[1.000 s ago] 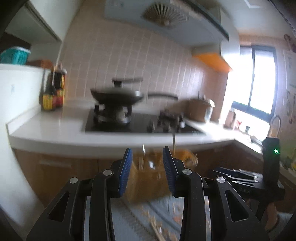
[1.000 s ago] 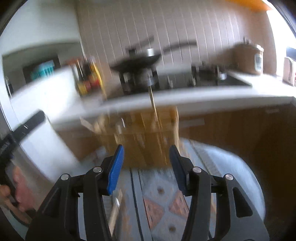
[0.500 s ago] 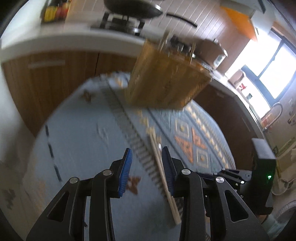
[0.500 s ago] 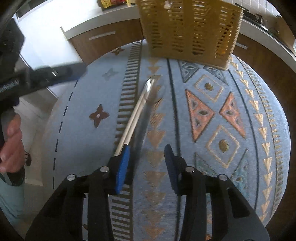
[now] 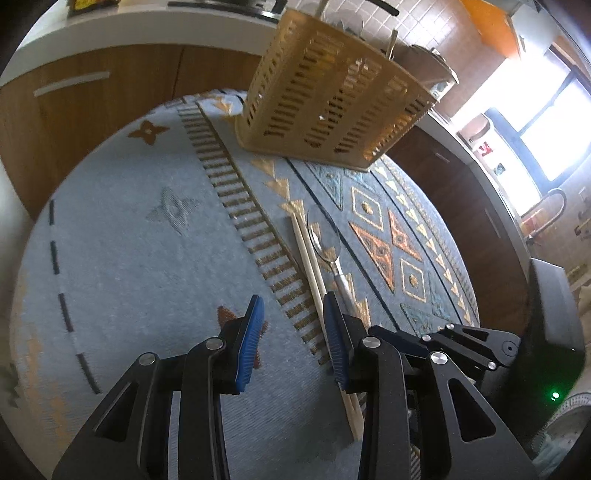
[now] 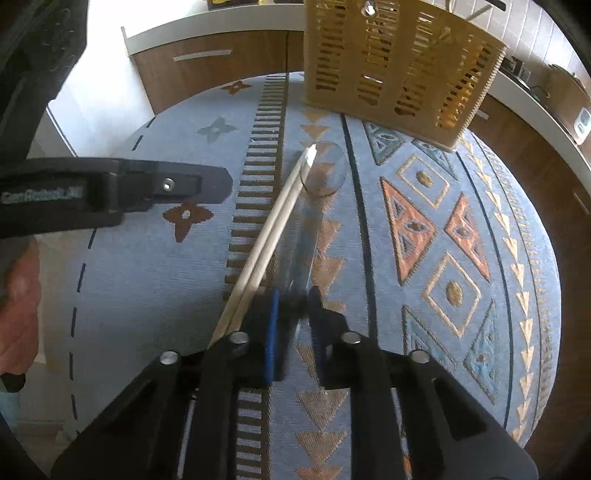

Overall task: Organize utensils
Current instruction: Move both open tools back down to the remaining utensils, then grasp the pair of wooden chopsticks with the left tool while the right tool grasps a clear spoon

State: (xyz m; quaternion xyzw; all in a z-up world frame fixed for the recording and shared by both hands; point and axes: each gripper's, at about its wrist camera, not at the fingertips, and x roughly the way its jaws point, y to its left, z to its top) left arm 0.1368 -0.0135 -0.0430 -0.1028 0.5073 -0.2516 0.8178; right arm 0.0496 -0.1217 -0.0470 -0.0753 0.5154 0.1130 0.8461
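A metal spoon (image 5: 325, 240) lies on the patterned blue cloth beside a pair of wooden chopsticks (image 5: 312, 266). A tan slotted utensil basket (image 5: 332, 96) stands at the far edge and holds a few utensils. My left gripper (image 5: 293, 332) is open and empty, hovering just left of the chopsticks. In the right wrist view my right gripper (image 6: 293, 310) has its jaws close around the blurred spoon handle (image 6: 303, 243), with the chopsticks (image 6: 273, 236) just to the left. The basket (image 6: 395, 62) stands beyond.
The round table's cloth (image 5: 129, 240) drops off at its edges. Wooden cabinets (image 5: 92, 85) and a white counter (image 6: 207, 26) lie behind. The left gripper's body (image 6: 110, 188) reaches in from the left in the right wrist view.
Both grippers have tilted down from the kitchen view to the table. The right gripper's jaws have narrowed around the spoon handle. The left gripper has shifted left of the chopsticks.
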